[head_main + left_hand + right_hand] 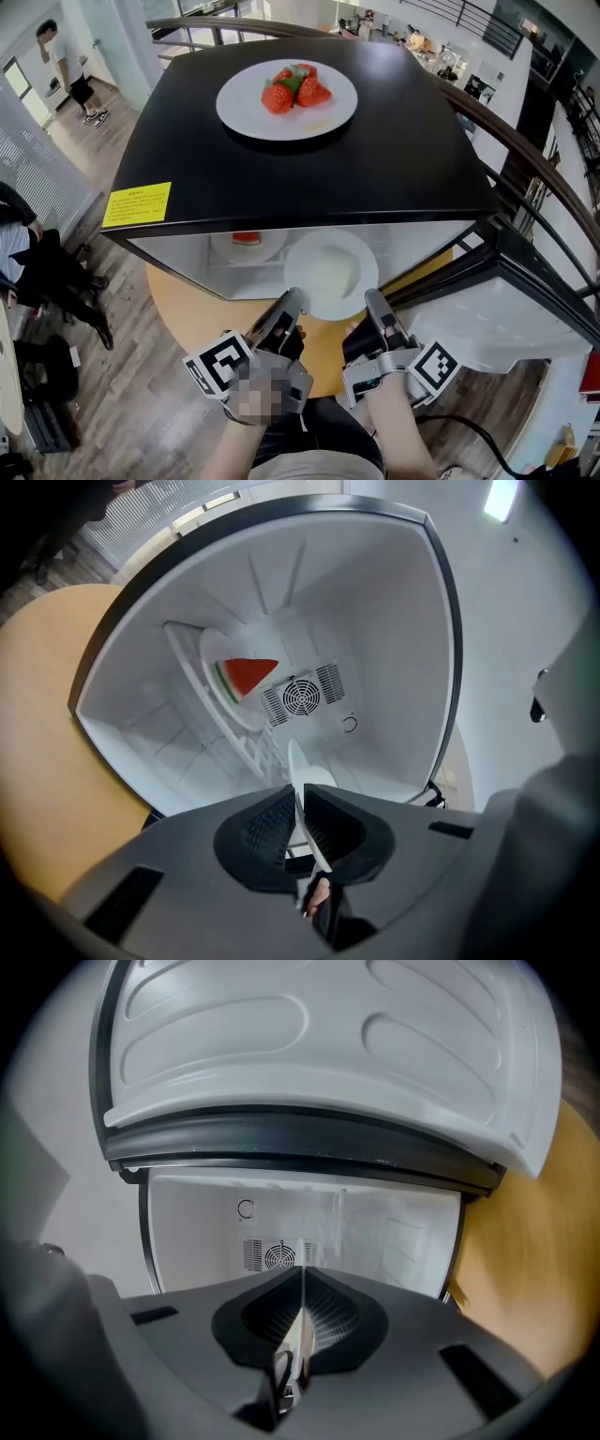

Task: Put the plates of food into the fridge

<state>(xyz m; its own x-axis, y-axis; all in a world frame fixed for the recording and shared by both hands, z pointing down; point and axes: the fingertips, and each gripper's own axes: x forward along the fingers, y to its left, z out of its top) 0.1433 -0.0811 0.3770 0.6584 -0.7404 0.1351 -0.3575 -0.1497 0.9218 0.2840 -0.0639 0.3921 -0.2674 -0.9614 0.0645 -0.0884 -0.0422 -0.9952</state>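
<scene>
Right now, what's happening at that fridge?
A person grips one white plate by its rim with both claws, left claw and right claw, at the mouth of the open fridge. A plate with a watermelon slice already sits on a shelf inside. A plate of strawberries waits on the fridge's top.

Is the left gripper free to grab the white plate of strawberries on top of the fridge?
Probably not: the left gripper is shut on the rim of a second white plate, shared with the right gripper.
</scene>
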